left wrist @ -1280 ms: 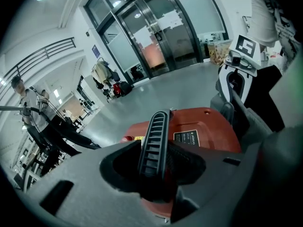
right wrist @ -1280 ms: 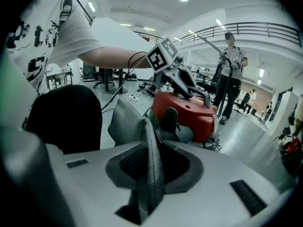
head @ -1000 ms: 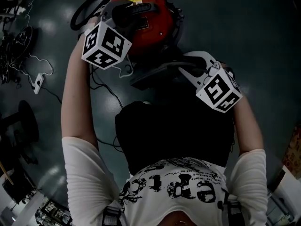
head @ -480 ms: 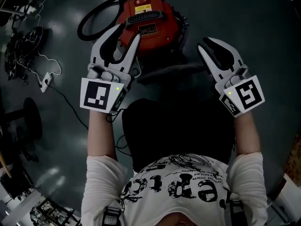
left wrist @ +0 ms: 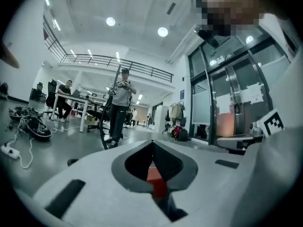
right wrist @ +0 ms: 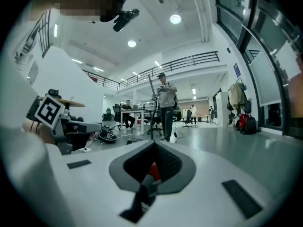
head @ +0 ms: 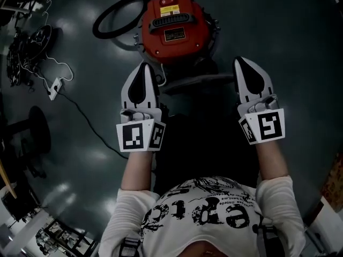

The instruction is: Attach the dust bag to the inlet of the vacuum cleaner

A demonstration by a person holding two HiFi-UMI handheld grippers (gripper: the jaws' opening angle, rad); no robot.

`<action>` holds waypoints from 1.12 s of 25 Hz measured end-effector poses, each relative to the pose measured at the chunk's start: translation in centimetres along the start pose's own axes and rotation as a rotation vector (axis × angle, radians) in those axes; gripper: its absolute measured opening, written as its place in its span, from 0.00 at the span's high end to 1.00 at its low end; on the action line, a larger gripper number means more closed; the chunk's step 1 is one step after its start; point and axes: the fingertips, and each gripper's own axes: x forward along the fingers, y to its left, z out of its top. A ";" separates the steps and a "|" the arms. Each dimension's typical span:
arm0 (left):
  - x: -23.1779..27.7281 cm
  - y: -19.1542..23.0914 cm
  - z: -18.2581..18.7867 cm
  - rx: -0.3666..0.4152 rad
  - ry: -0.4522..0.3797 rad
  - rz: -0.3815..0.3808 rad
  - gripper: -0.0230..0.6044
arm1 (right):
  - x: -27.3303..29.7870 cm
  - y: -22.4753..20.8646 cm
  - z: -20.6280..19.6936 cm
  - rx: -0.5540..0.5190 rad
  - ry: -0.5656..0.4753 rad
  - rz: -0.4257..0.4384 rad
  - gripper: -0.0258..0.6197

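- The left gripper [head: 143, 68] has just been closing its fingers, with nothing between them; the right gripper [head: 240, 63] is clenched and empty too.
- I judge that both must release and find the dust bag, which no view shows.
- The round red plastic vacuum cleaner [head: 174, 36], with a black grille [head: 172, 21] on top, stands on the grey floor [head: 278, 31] just ahead of both grippers.

A big open office-cum-lab hall: a person [left wrist: 65, 99] at a desk [left wrist: 89, 97], a railed mezzanine [left wrist: 118, 60] overhead, glass doors [left wrist: 232, 103], tangled cables [head: 33, 43] on polished grey floor [head: 278, 31].
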 end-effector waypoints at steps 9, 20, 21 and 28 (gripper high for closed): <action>-2.5 -5.3 10.6 0.087 0.225 -0.023 0.96 | -3.6 0.2 13.5 0.027 0.114 0.042 0.96; -10.8 -15.5 36.5 0.042 0.178 0.004 0.96 | -14.6 1.2 38.8 0.017 0.083 -0.011 0.96; -11.6 -15.8 37.6 0.042 0.174 0.007 0.96 | -15.5 1.4 39.6 0.012 0.079 -0.023 0.96; -17.2 -16.8 43.5 0.057 0.133 0.047 0.96 | -21.0 3.7 44.2 -0.043 0.062 -0.033 0.96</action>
